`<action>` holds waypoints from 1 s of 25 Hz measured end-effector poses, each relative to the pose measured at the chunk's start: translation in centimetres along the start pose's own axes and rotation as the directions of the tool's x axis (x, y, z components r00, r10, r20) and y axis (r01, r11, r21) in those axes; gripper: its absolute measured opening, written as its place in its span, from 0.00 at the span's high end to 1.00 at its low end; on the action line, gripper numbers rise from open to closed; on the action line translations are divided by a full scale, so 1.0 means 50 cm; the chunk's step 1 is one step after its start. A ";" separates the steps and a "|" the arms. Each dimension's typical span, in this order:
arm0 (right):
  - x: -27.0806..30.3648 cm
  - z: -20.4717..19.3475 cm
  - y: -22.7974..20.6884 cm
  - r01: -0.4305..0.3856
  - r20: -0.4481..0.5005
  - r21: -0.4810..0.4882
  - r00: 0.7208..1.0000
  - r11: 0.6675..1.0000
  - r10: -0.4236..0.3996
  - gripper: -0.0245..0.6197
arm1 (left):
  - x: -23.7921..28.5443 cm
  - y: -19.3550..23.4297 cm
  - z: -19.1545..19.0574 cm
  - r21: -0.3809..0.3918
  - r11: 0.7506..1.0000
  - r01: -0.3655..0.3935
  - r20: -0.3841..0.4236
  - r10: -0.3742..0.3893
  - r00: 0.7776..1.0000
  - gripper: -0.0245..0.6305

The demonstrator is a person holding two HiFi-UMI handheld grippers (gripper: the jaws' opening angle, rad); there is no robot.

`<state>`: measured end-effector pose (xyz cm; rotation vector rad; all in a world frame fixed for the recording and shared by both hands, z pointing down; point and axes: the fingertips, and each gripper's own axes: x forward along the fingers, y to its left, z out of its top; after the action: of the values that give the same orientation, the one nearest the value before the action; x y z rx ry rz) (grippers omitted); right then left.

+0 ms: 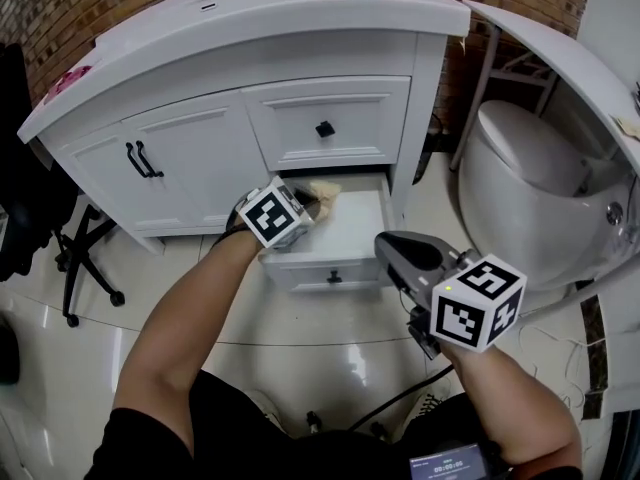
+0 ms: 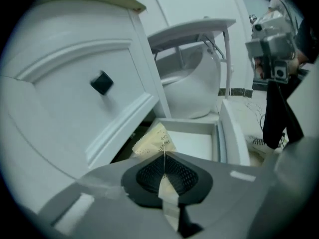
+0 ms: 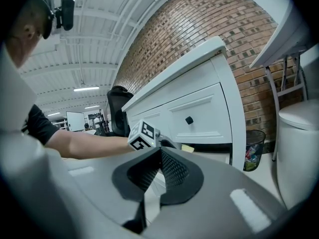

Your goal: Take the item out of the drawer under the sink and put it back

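Reaching into the open bottom drawer [image 1: 352, 230] of the white vanity [image 1: 190, 63], the left gripper [image 1: 314, 199] had its jaws pressed together on a cream printed sachet [image 1: 326, 189]. From the left gripper view, the sachet [image 2: 152, 142] stuck up from the closed tips of the left gripper [image 2: 164, 159], held over the back left part of the drawer [image 2: 220, 139], just under the upper drawer [image 1: 300, 118] with its black knob [image 1: 325, 128]. I couldn't tell whether it touched the drawer's floor. The right gripper [image 1: 386, 247] hung just off the drawer's front right corner, near the toilet [image 1: 520, 178]. In its own view the right gripper [image 3: 159, 152] was closed with nothing between its jaws.
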<state>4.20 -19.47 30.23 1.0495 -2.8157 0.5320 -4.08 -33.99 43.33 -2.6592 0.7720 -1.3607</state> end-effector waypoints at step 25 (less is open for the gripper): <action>0.014 -0.014 -0.002 0.023 -0.022 -0.008 0.999 1.000 -0.023 0.96 | -0.390 -0.156 0.011 -0.378 0.926 0.013 0.516 0.199 0.833 0.95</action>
<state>3.70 -19.74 31.06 1.0661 -2.7808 0.5275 -9.95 -18.40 30.55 -2.9924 1.1345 -0.3896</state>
